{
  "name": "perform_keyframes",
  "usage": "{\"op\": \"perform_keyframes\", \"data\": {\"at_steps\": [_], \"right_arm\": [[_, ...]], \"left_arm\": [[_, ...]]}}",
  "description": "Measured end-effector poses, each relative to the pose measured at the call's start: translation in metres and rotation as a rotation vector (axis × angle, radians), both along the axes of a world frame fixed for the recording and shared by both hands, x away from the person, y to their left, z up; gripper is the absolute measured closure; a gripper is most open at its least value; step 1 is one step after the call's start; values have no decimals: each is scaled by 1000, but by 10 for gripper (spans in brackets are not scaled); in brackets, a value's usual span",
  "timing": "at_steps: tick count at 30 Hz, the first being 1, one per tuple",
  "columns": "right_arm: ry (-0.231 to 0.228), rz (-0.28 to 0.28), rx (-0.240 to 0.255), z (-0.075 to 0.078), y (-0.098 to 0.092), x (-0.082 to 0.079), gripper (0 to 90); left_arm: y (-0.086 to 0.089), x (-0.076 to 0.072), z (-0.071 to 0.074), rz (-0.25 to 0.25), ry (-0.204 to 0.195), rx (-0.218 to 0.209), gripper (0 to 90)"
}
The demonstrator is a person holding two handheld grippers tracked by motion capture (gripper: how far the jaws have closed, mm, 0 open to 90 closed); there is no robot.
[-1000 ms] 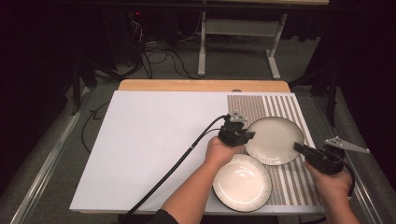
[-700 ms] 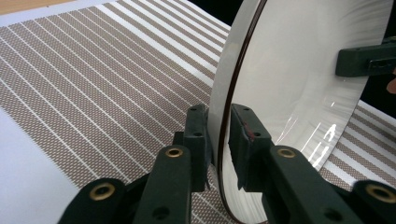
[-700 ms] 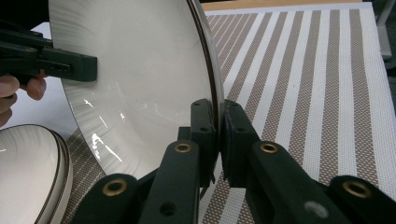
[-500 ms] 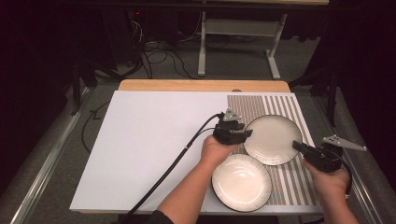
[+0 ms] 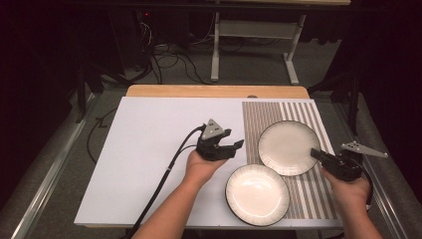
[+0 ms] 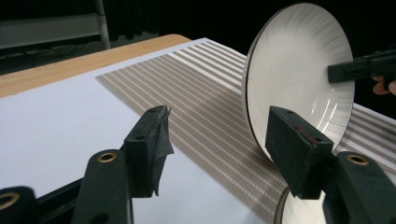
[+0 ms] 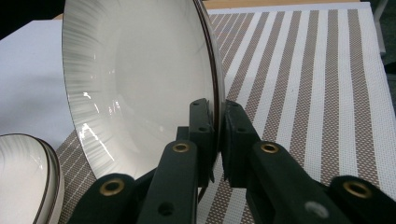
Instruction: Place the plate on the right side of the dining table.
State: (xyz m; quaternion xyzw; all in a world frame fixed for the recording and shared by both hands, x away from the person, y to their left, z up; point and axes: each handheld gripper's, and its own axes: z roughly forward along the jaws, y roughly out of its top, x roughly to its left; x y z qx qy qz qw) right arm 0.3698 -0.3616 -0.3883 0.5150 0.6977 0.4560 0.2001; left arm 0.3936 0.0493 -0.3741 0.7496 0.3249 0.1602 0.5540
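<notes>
A white plate with a dark rim (image 5: pixel 288 148) (image 6: pixel 299 79) (image 7: pixel 140 84) is tipped up over the striped mat (image 5: pixel 298 112), its lower edge on the mat. My right gripper (image 5: pixel 314 152) (image 7: pixel 215 112) is shut on that plate's right rim. A second, matching plate (image 5: pixel 257 193) (image 7: pixel 23 177) lies flat nearer the front edge. My left gripper (image 5: pixel 238 145) (image 6: pixel 219 126) is to the left of both plates, over the white sheet. Its jaws have just been opening and stand apart with nothing between them.
A white sheet (image 5: pixel 149 149) covers most of the table, with a wooden strip (image 5: pixel 214 91) showing at the far edge. The left gripper's cable (image 5: pixel 164 184) trails toward the front. Behind the table is a dark floor with cables and a metal stand (image 5: pixel 249 30).
My left gripper has let go of the tipped plate's left rim, opened, and pulled back to the left. The right gripper and both plates have stayed put.
</notes>
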Motion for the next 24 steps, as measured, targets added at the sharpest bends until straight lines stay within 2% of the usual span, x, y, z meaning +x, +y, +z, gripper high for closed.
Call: {"op": "perform_keyframes", "data": {"at_steps": [4,8,13,15,16,17,20,24], "right_arm": [[8,-5,-1,-1,0,2,860],[17,-7,-3,-2,-1,5,854],[34,-15,-10,-4,-2,9,843],[40,-18,-12,-5,-2,10,839],[43,-20,-11,-5,-2,11,837],[44,-21,-14,-5,-3,11,835],[52,-26,-16,-6,-3,13,829],[75,-36,-15,-9,-4,16,817]], "left_arm": [[25,-15,-2,17,-12,15,357],[52,-29,-5,35,-21,-3,330],[89,-48,-8,105,-33,-22,267],[97,-53,-10,124,-35,-18,232],[104,-57,-10,150,-37,-15,209],[107,-60,-11,163,-39,-19,161],[121,-71,-14,202,-48,-2,113],[137,-83,-17,218,-42,2,77]]}}
